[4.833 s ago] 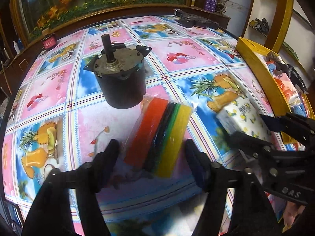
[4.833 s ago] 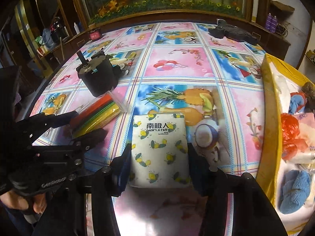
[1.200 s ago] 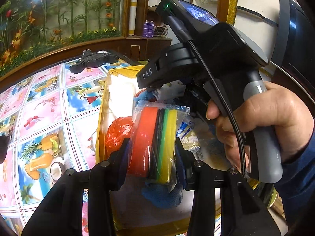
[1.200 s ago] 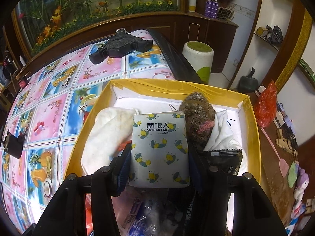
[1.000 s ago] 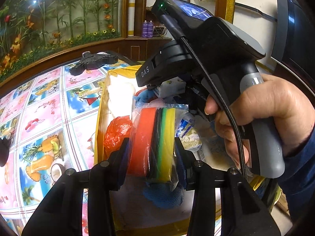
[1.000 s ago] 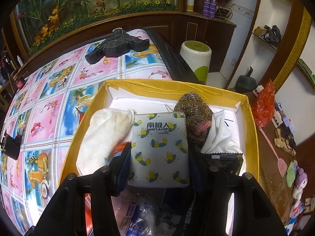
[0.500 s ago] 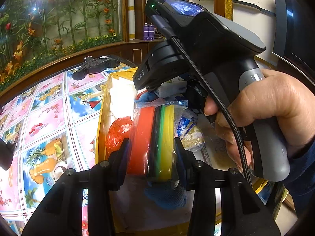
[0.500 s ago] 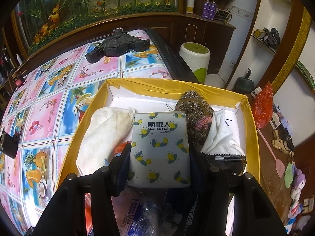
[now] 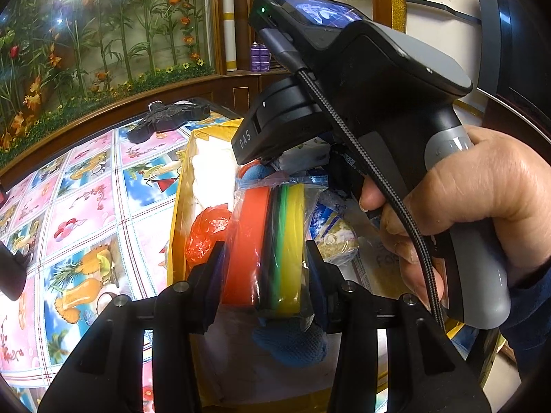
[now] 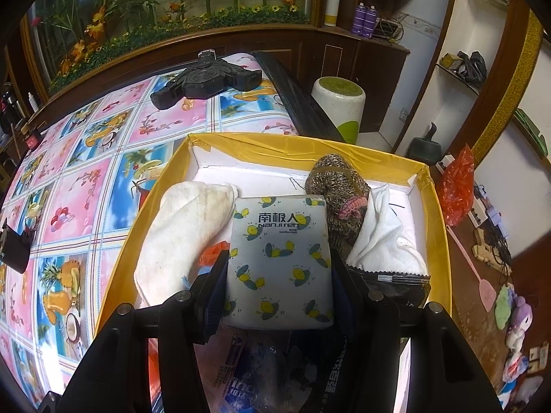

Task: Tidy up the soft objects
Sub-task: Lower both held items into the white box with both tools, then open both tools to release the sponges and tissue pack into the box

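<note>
Both packs have left the patterned tablecloth, where they lay 4.8 s ago, and now hang over the yellow box at the table's right end. The left gripper is clamped on the bagged sponge pack, its orange, green and yellow layers standing on edge between the two pads, above a blue knitted cloth and just right of a red plastic bag. The right gripper squeezes the lemon-print tissue pack from both sides, holding it flat over the box's middle. Left of that pack lies a cream towel; on the far right sit a brown knitted item and a white cloth. Whether the tissue pack touches the things under it is hard to tell. A right hand grips the other tool's handle, filling the right side of the left view.
</note>
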Motion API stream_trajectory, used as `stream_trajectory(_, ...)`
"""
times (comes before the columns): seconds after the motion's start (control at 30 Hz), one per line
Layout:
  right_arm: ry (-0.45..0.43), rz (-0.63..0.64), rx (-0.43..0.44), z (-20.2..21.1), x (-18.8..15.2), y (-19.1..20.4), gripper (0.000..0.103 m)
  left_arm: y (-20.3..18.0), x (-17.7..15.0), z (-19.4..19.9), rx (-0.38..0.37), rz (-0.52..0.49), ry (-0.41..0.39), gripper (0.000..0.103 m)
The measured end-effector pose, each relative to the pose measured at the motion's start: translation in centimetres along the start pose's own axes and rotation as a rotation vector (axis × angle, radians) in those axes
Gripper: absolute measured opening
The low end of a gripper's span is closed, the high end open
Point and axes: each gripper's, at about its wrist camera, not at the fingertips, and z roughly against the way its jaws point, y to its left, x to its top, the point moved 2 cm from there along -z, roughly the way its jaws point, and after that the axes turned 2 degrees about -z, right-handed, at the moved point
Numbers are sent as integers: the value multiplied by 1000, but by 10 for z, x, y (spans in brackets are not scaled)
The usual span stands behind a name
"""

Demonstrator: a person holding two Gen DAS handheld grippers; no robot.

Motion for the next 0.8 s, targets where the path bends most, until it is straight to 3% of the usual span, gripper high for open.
stream_trajectory(0.73,-23,5,35,30,-7,6,74,-2,1,1,-5,-11,-1,43)
stream_trajectory(0.8,-30,-2,42,36,-8,5,76,-3,0,2,-4,-14,-5,46)
